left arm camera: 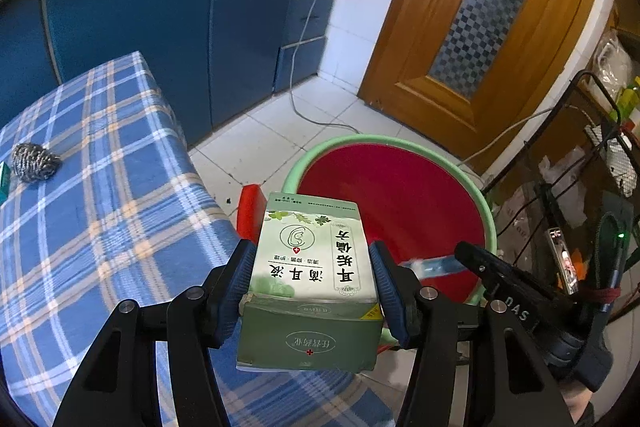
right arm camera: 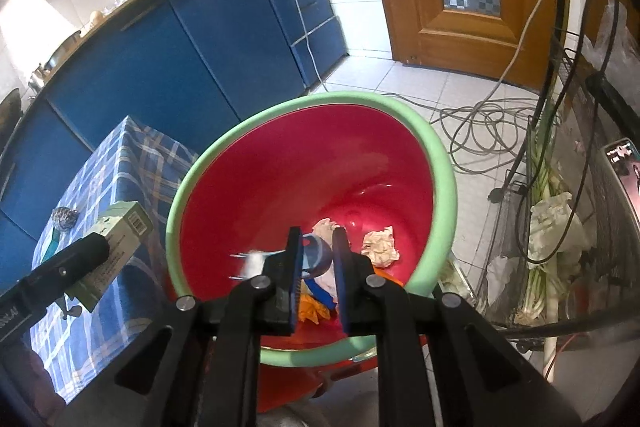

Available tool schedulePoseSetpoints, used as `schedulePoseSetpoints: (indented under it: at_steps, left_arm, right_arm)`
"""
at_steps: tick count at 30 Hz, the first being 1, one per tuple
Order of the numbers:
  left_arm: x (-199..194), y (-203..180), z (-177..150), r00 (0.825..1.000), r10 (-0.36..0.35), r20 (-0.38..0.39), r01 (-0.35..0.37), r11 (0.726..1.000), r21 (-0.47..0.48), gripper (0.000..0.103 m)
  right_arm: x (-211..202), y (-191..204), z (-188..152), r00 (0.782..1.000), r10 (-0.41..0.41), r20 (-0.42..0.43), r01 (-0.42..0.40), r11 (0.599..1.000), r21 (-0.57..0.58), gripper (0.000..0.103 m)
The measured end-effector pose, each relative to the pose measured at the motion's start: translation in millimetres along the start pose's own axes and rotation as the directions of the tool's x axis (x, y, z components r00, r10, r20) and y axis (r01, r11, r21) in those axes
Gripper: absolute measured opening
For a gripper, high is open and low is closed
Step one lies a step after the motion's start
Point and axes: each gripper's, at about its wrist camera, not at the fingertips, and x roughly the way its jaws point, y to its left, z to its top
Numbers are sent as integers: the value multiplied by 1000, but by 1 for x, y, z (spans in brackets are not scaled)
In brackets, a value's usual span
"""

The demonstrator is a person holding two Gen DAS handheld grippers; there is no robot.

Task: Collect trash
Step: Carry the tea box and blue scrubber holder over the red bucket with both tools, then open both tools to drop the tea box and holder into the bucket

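left gripper (left arm camera: 312, 291) clamps green box (left arm camera: 310, 267) | right gripper (right arm camera: 318, 271) narrowly apart, nothing gripped

1. A small green item (left arm camera: 4, 183) at the checked table's (left arm camera: 120, 195) far left edge is cut off by the picture's rim.
2. A blurred white-and-blue object (right arm camera: 252, 263) beside the right gripper (right arm camera: 317, 267) cannot be identified.
3. The gripper hides part of the bin's (right arm camera: 440, 163) contents.

The box (left arm camera: 310, 279) is printed cardboard with a slight sheen. The bin (right arm camera: 304, 163) is glossy, smooth red plastic with a matt green rim. The tablecloth (left arm camera: 100, 211) is woven checked cloth; the scourer (left arm camera: 34, 162) on it is rough coiled metal. The door (left arm camera: 476, 39) is varnished wood.
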Motion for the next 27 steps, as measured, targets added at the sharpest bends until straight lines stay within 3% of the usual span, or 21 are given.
schedulePoseSetpoints:
  at_steps: [5,17,27]
  left_arm:
    - [9,-6,0,1000,0,-11,0,1000,20,60]
    - [31,-27,3,999,-22,-46,25,997,70,60]
    - [38,-28,1,997,-14,-70,19,998,65,64]
  right_arm:
    - [-7,-7,2,1000,1,27,-2,1000,19,32]
    - [-19,-25,5,997,-18,70,13,998,64,36]
    - [-14,-35,5,998,-21,56,16,995,94,38]
